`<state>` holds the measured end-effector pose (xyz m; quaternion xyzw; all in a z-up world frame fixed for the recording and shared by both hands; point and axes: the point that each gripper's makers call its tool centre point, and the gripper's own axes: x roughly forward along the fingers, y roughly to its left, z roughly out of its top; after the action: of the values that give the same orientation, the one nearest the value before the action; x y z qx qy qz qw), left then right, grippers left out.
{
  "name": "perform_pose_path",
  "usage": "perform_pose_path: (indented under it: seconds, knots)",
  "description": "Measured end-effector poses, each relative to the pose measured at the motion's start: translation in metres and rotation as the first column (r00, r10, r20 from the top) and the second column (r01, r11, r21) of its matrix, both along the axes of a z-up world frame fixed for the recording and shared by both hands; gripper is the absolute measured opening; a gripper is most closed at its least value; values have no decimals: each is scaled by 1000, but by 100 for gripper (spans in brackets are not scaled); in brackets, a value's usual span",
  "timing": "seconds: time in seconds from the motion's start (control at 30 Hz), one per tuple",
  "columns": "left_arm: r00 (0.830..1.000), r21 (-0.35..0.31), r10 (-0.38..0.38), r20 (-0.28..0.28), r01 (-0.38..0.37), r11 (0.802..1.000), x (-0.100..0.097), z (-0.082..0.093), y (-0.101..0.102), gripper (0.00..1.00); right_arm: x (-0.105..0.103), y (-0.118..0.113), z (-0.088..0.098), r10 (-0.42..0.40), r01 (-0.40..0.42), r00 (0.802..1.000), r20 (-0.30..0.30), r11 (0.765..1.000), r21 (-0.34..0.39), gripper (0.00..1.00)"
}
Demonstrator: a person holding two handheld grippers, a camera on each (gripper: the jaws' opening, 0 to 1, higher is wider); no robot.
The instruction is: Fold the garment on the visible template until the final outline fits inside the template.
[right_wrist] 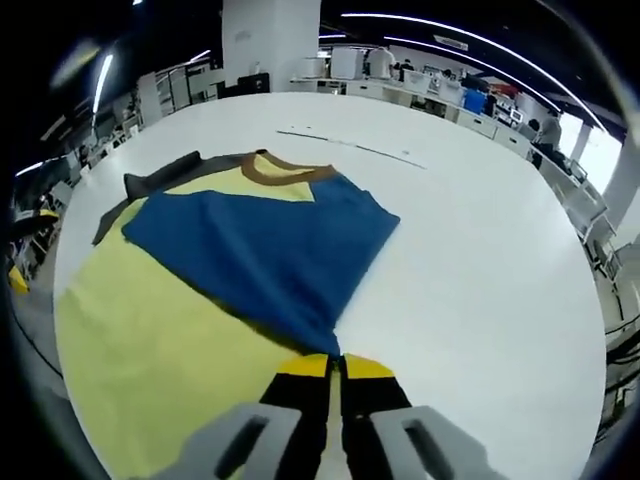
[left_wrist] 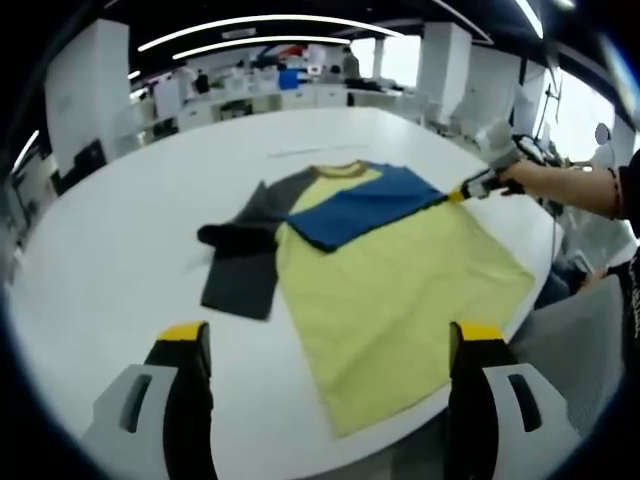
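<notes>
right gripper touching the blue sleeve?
Touching. Right gripper view shows the right gripper shut on the blue sleeve at its tip.

One shirt lies on one white tabletop; it has one yellow body, two sleeves, one blue and one dark grey, and one brown collar. Two tools are counted: the left tool with its two yellow-tipped jaws wide apart, and the right tool with its two jaws pressed together on the blue sleeve's corner. One thin line marks the tabletop beyond the collar, and one person's forearm reaches in.
</notes>
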<state>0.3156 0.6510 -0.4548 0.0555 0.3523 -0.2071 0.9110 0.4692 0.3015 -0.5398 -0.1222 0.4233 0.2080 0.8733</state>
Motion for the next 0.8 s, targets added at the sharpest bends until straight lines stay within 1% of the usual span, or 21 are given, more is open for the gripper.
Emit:
perform_pose_path:
  seconds: [0.07,0.13,0.17,0.23,0.27,0.4,0.5,0.57,0.63,0.67,0.73,0.8]
  knots:
    - [1000,4,0,-1,0,1000,-1,0,0,95,-2,1,0,17,-17,1000,-6,1000,-6,0]
    - [1000,4,-2,-1,2,1000,-1,0,-1,95,-6,5,1,32,-31,999,-25,999,7,0]
    - [1000,3,-3,-1,3,1000,-1,1,-1,95,-6,6,2,35,-35,999,-20,999,1,0]
    - [1000,4,-5,0,5,1000,-1,1,-2,95,-7,3,1,81,-83,996,-24,996,-46,0]
    - [1000,4,-6,0,6,1000,-1,1,-2,95,-8,3,1,88,-89,996,-26,995,-55,0]
    - [1000,5,-9,0,9,1000,-2,1,-4,96,-7,2,0,118,-119,993,-24,990,-71,0]
    - [1000,5,-10,-1,10,1000,-2,1,-4,96,-8,4,0,153,-156,987,-50,985,-73,0]
    - [1000,7,-9,-1,9,1000,-2,1,-3,96,-11,0,3,122,-128,989,-79,989,-70,2]
    - [1000,7,-6,-1,6,1000,-1,1,-3,96,-8,0,9,101,-104,993,-66,994,-41,6]
    - [1000,6,-6,-2,6,1000,-1,1,-3,96,-5,1,14,76,-76,996,-51,997,-2,7]
    - [1000,8,-6,-4,6,1000,-1,1,-3,96,-3,2,21,58,-56,997,-46,998,31,7]
    - [1000,10,-8,-4,8,1000,-1,0,-4,96,2,-1,23,49,-47,998,-38,998,30,9]
